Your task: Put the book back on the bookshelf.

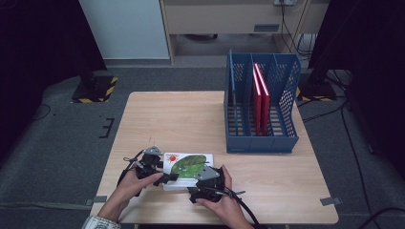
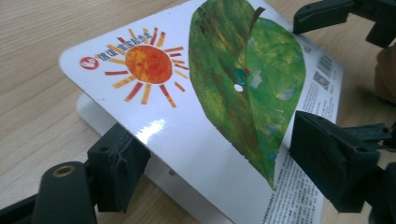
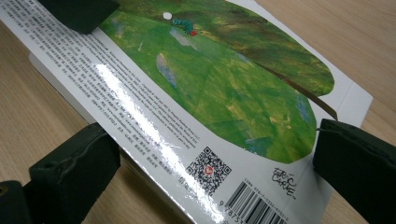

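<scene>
Table: a pale wooden table [image 1: 157, 119] carries the whole scene, its near edge where the person's forearms come in.

File rack: a blue mesh file rack [image 1: 286, 102] stands upright on the far right part of the table, well apart from the hands, with two red books [image 1: 260, 98] on edge in a middle slot.

Picture book: a white picture book [image 1: 187, 165] lies near the front edge, between the two grippers; the cover shows a big green leaf and an orange sun, plus small print, a square code and a barcode along one side. In the left gripper view the cover [image 2: 196, 112] is tilted up off the pages beneath it.

Left gripper: the left gripper [image 1: 165, 177] sits at the book's left end. In its own view one jaw is under the raised cover edge and the other over the printed side; whether the pads press I cannot tell.

Right gripper: the right gripper [image 1: 204, 183] is at the book's near right corner. In its own view the jaws straddle the cover [image 3: 210, 93], one at each edge; clamped or merely beside it, I cannot tell.

Hands: a left hand [image 1: 136, 183] and a right hand [image 1: 224, 198] hold the grippers.
</scene>
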